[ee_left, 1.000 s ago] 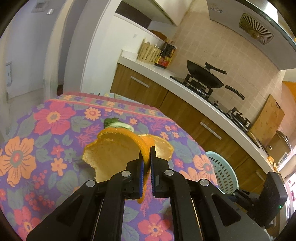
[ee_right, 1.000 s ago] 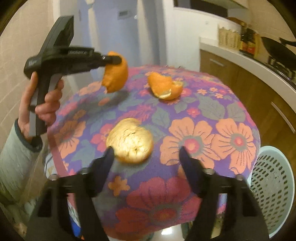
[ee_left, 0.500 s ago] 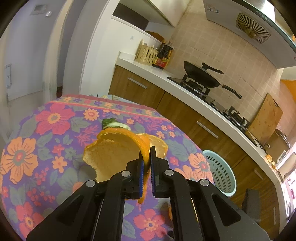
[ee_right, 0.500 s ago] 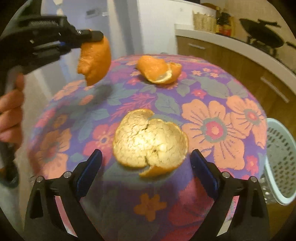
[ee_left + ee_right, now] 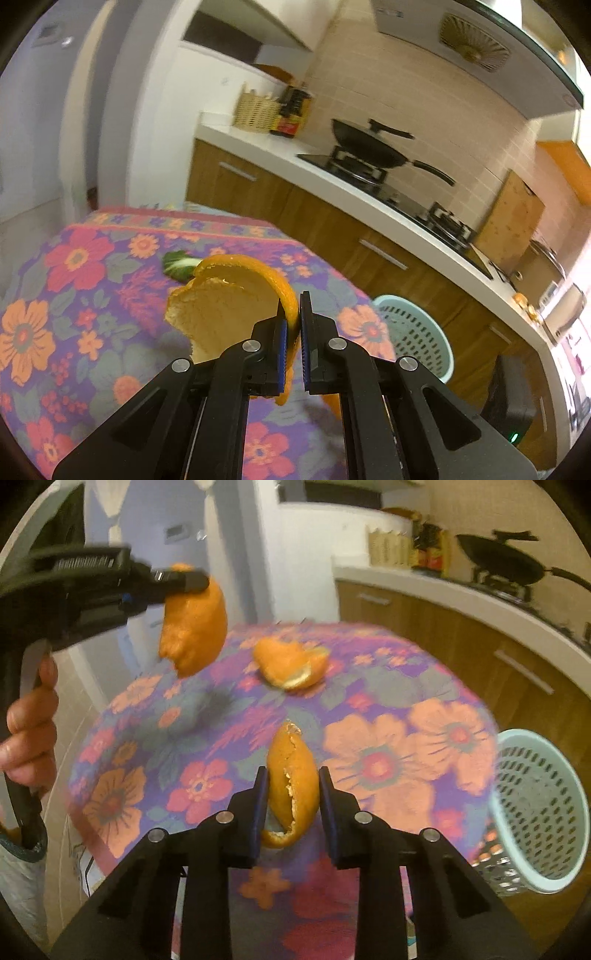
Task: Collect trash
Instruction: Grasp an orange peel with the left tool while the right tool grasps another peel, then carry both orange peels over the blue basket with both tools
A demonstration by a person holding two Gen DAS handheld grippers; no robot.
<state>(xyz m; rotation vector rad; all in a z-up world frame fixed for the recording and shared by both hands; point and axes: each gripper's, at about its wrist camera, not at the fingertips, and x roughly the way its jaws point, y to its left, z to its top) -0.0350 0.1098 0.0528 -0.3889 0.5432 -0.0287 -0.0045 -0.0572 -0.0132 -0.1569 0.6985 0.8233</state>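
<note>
Above floral purple tablecloth [image 5: 376, 716], left gripper [image 5: 291, 325] clamped curled orange peel [image 5: 221, 306]; right gripper [image 5: 291, 794] pinched folded orange peel [image 5: 291, 786]. Third peel [image 5: 291, 661] lay at 12 o'clock; perforated pale-blue plastic basket [image 5: 539, 812] at 3 o'clock.

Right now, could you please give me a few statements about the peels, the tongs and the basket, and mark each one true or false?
1. The left tongs are shut on an orange peel held above the table. True.
2. The right tongs are open and hold nothing. False: they are closed on a folded peel.
3. A third peel lies on the floral tablecloth. True.
4. The blue basket stands on the table. False: it sits lower, beside the table's edge.
5. The wok rests on the stove. True.
</note>
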